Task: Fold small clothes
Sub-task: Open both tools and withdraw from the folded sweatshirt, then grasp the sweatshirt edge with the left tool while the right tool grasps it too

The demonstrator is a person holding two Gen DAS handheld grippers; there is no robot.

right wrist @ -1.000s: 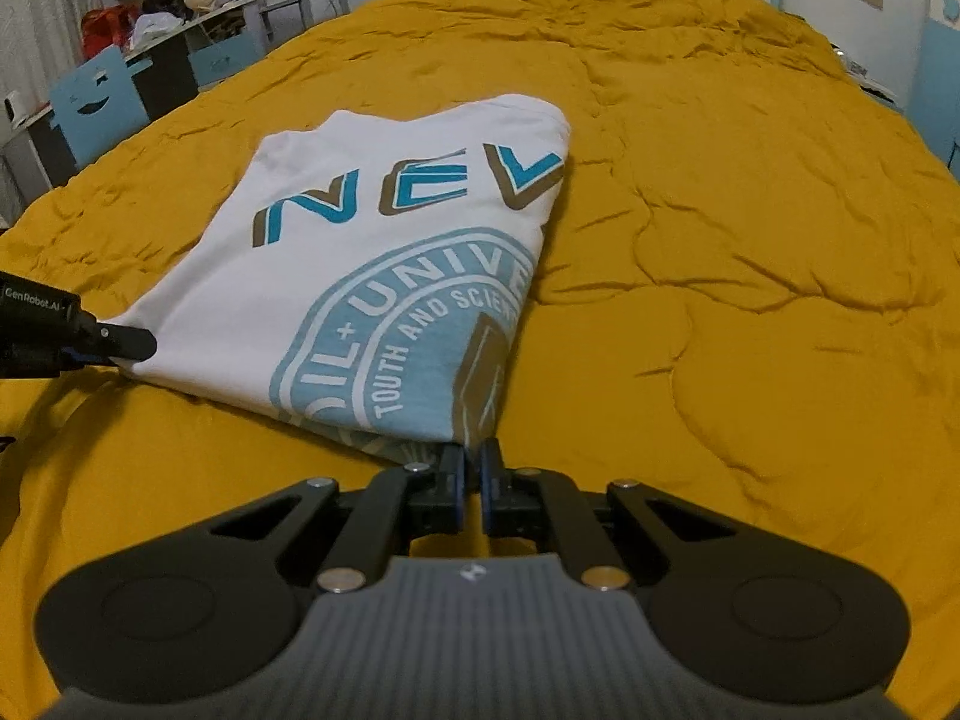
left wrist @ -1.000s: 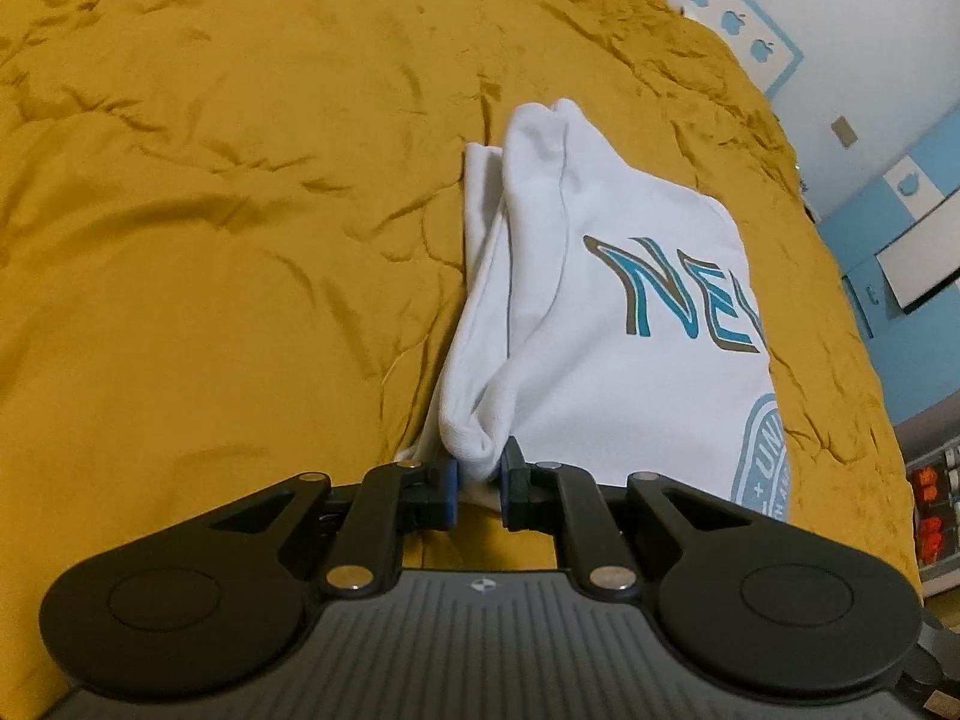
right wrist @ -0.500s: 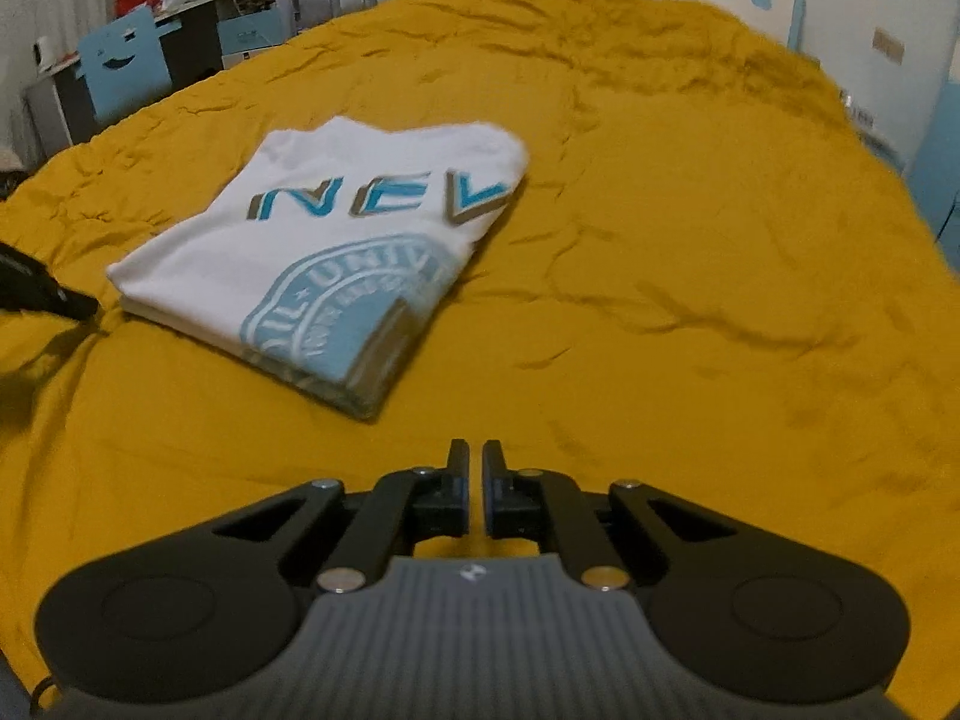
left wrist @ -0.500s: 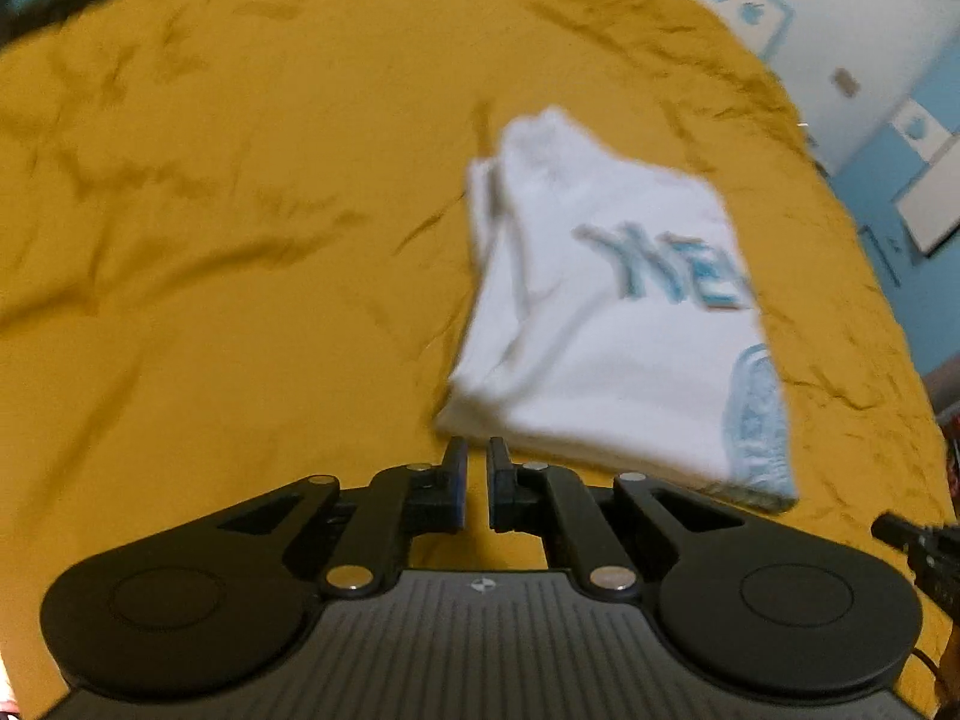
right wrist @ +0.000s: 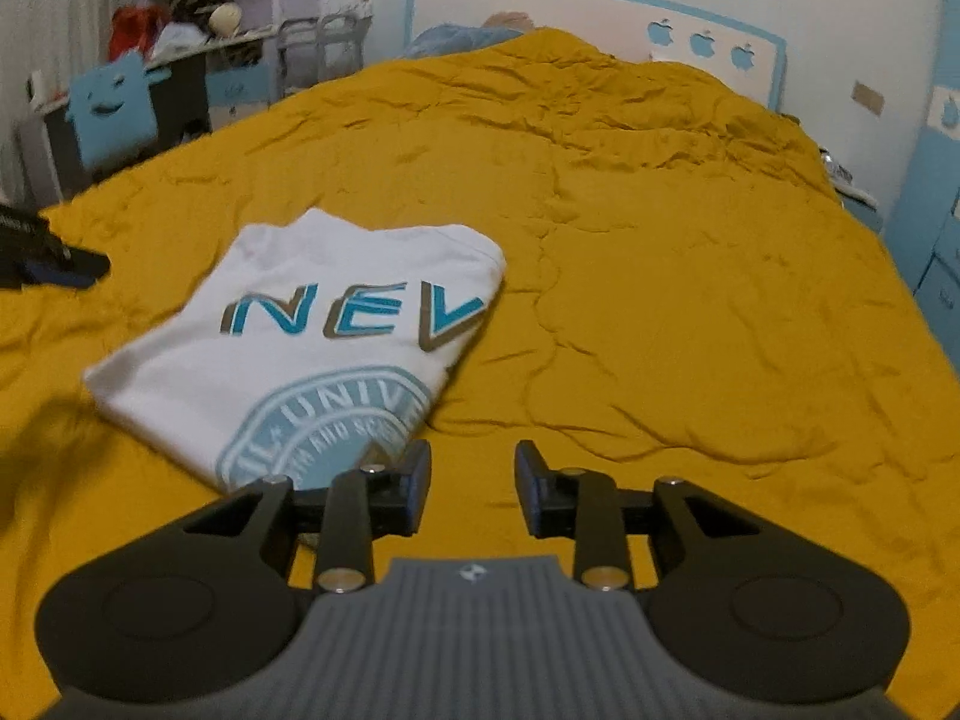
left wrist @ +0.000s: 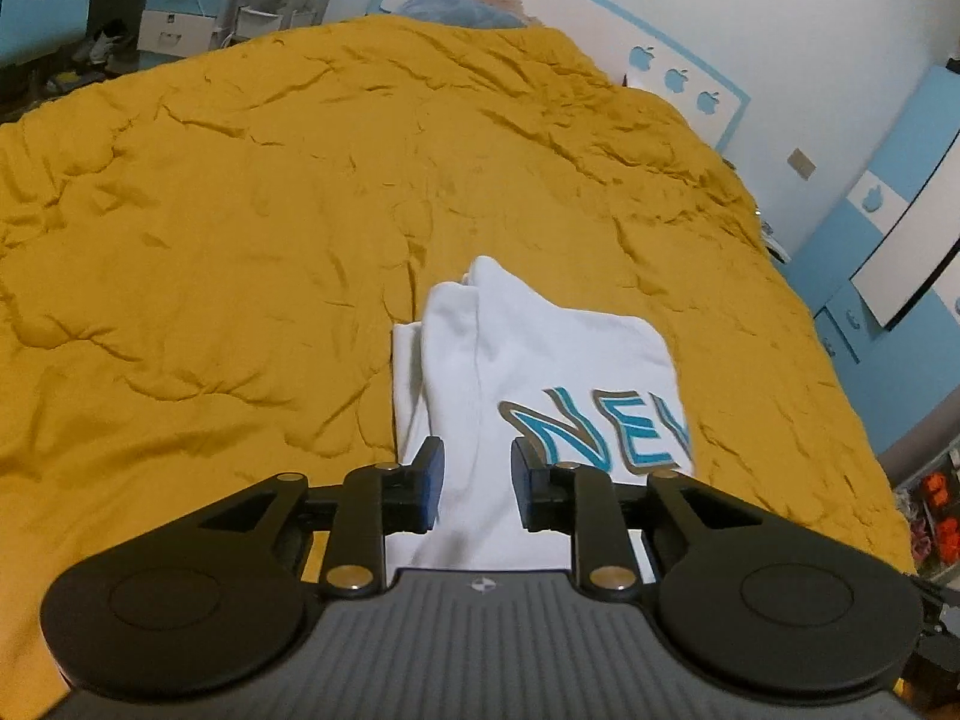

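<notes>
While the left gripper (left wrist: 474,480) hangs with jaws apart and empty, the folded shirt (left wrist: 540,372) lies on the quilt (left wrist: 240,240) straight ahead, its near end showing between the fingers, its long axis running away from them. From the right wrist, the right gripper (right wrist: 473,483) gapes empty; the shirt (right wrist: 324,342) lies ahead to its left, lettering upright.

Folded shirt (right wrist: 336,330) lies on bedspread (right wrist: 660,300), left of centre.

The folded white T-shirt (right wrist: 336,324) reads "NEV" above a seal with "UNIV".
</notes>
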